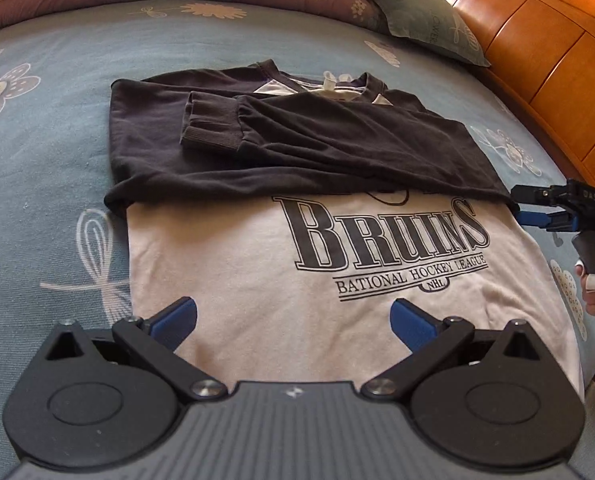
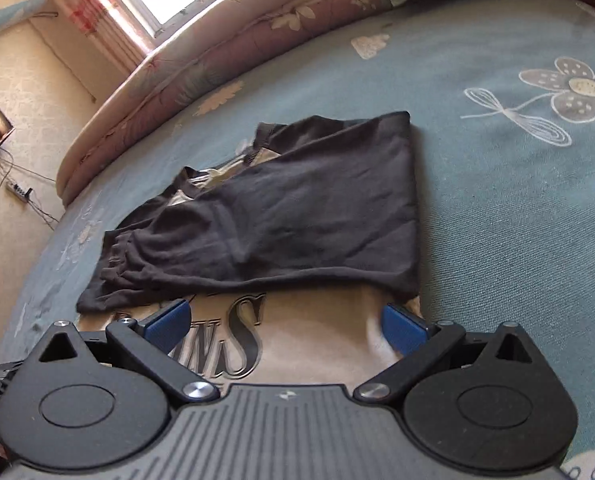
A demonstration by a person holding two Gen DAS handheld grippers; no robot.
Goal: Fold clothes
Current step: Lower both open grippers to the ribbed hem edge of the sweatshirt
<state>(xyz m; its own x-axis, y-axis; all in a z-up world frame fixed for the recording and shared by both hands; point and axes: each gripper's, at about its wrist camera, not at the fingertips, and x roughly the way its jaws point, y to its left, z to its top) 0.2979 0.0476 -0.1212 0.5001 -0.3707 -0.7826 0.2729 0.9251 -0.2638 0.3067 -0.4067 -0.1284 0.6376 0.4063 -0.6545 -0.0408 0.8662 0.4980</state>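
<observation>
The shirt (image 1: 337, 208) is lying lengthwise ahead of both grippers — sleeves folded in, hem nearest. Left gripper (image 1: 293, 324) and right gripper (image 2: 285, 326) are hovering spread, empty — the right at the side edge.

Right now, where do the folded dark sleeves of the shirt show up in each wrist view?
Left wrist: dark sleeves lie across the picture's middle, cuffs left of centre, above the BRUINS print.
Right wrist: dark sleeves fill the centre, cuffs at lower left.
Shared landmark: the print's final S, just below the sleeves' near edge.
</observation>
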